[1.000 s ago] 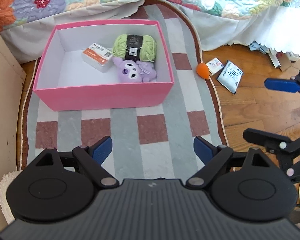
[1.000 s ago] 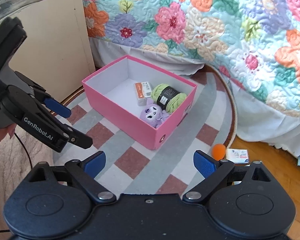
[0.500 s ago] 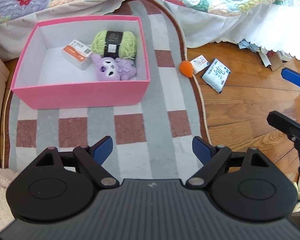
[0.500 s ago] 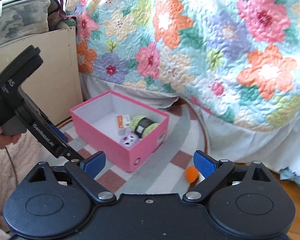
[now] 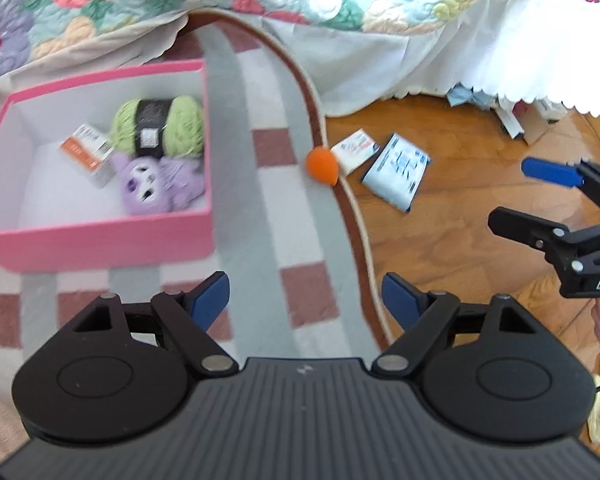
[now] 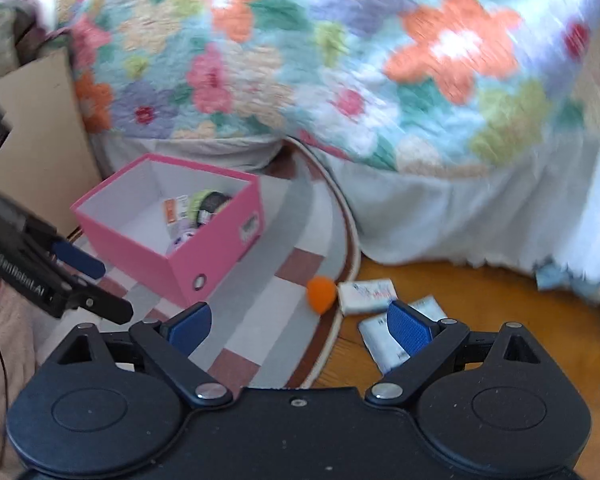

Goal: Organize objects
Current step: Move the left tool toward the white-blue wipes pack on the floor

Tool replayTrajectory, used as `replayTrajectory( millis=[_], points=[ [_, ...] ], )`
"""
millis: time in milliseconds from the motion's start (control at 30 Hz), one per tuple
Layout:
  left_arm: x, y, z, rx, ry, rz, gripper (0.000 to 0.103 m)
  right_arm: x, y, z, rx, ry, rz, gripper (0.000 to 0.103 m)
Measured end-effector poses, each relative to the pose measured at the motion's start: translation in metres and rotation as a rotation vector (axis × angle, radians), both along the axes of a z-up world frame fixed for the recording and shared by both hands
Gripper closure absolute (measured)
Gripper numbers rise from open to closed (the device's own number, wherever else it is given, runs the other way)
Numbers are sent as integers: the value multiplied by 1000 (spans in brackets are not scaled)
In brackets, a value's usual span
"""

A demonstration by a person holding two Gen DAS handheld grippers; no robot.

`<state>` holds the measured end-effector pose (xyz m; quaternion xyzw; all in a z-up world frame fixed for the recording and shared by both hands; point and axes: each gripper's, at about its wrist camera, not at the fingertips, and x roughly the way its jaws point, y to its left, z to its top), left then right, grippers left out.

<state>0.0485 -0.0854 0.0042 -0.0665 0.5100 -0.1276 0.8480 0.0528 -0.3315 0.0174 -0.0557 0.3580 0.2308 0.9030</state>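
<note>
A pink box (image 5: 100,242) (image 6: 204,256) stands on the striped rug. It holds green yarn (image 5: 160,126), a purple plush (image 5: 156,188) and a small orange-white carton (image 5: 88,152). An orange sponge (image 5: 321,166) (image 6: 321,293) lies at the rug's edge. Beside it on the wood floor lie a small white packet (image 5: 356,154) (image 6: 366,295) and a larger white pouch (image 5: 396,170) (image 6: 384,340). My left gripper (image 5: 306,300) is open and empty above the rug. My right gripper (image 6: 300,326) is open and empty, over the rug's edge near the sponge; it also shows in the left wrist view (image 5: 536,196).
A flowered quilt with a white bed skirt (image 5: 380,60) (image 6: 460,216) hangs behind the rug. A beige cabinet side (image 6: 40,128) stands left of the box. Papers (image 5: 516,116) lie under the bed skirt at the right.
Both grippers have swung to the right. The box has slid left in both views. The sponge and packets now sit nearer the middle. Both stay open.
</note>
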Motion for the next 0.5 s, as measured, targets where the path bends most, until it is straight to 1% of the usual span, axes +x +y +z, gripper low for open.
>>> replayTrajectory(
  millis=[100, 200, 267, 300, 367, 500],
  points=[
    [10, -15, -8, -2, -16, -3, 21, 6, -10, -9, -7, -25, -10, 6],
    [21, -28, -16, -2, -33, -17, 23, 14, -16, -20, -25, -10, -4, 6],
    [29, -35, -23, -3, -36, -27, 28, 20, -21, -28, -11, 3, 3, 6],
    [34, -38, -27, -3, -35, -28, 28, 23, -24, -31, 0, 10, 5, 6],
    [43, -45, -36, -10, -32, -27, 32, 31, -28, -41, 5, 22, 4, 6],
    [60, -61, -53, -13, -28, -38, 34, 43, -30, -62, -41, 27, -5, 7]
  ],
)
